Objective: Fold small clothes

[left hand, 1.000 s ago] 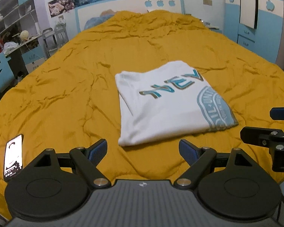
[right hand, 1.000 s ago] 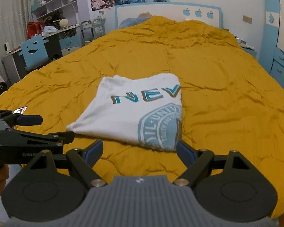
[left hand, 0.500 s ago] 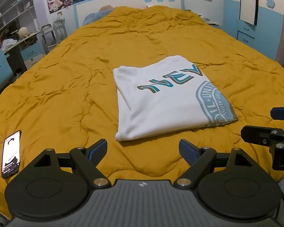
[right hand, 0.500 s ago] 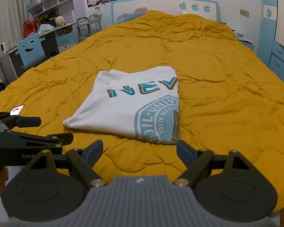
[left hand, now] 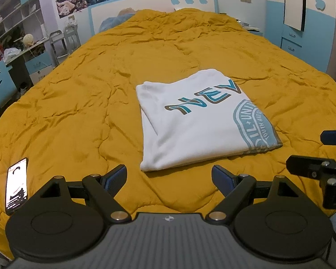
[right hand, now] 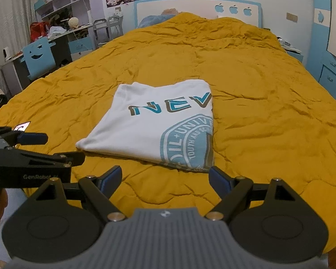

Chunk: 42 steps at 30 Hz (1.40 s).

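1. The bed cover [left hand: 100,103] is the biggest thing ahead of your fingers: a soft, padded, wrinkled yellow quilt. I think it will give way under pressure, so a finger pushed down at the cloth edge can catch the quilt too.
2. The white T-shirt [left hand: 190,132] lies flat on it, already folded into a rectangle, just ahead of both pairs of fingers and touching neither. It looks light and limp, in several layers. Judging from this, it will sag if you lift it at one point.
3. Your left gripper [left hand: 169,176] has its fingers wide apart and holds nothing; the near left corner of the shirt is just ahead, between them.
4. Your right gripper [right hand: 164,177] is also spread and empty; the near right corner, with the round print, is ahead of its right finger.
5. Take hold at these two near corners, pinching all layers together.
6. A phone [left hand: 16,186] lies beyond your left finger, well apart.
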Motion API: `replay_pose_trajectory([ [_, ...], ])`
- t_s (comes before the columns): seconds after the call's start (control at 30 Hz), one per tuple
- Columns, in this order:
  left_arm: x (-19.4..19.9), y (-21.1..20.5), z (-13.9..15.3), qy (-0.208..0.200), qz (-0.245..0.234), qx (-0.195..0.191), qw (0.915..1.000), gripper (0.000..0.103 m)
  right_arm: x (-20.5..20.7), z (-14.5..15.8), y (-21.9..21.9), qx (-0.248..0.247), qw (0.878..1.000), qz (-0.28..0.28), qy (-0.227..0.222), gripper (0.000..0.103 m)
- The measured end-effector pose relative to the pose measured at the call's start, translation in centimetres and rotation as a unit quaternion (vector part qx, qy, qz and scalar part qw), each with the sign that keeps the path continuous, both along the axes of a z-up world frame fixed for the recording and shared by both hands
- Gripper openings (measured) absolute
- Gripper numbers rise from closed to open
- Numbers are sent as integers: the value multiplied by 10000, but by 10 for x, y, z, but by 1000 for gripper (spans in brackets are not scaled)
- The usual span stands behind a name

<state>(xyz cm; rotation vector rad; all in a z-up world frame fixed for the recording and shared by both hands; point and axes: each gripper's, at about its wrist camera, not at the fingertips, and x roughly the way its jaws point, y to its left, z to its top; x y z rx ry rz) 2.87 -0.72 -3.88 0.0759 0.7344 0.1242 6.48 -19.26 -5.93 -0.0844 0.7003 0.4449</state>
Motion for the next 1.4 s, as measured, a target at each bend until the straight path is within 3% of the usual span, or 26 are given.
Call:
replay_pose_trajectory([
  [1.4, -3, 1, 13, -206, -179, 206, 9994, 100, -3, 1, -9, 162, 9997, -124, -120, 80],
])
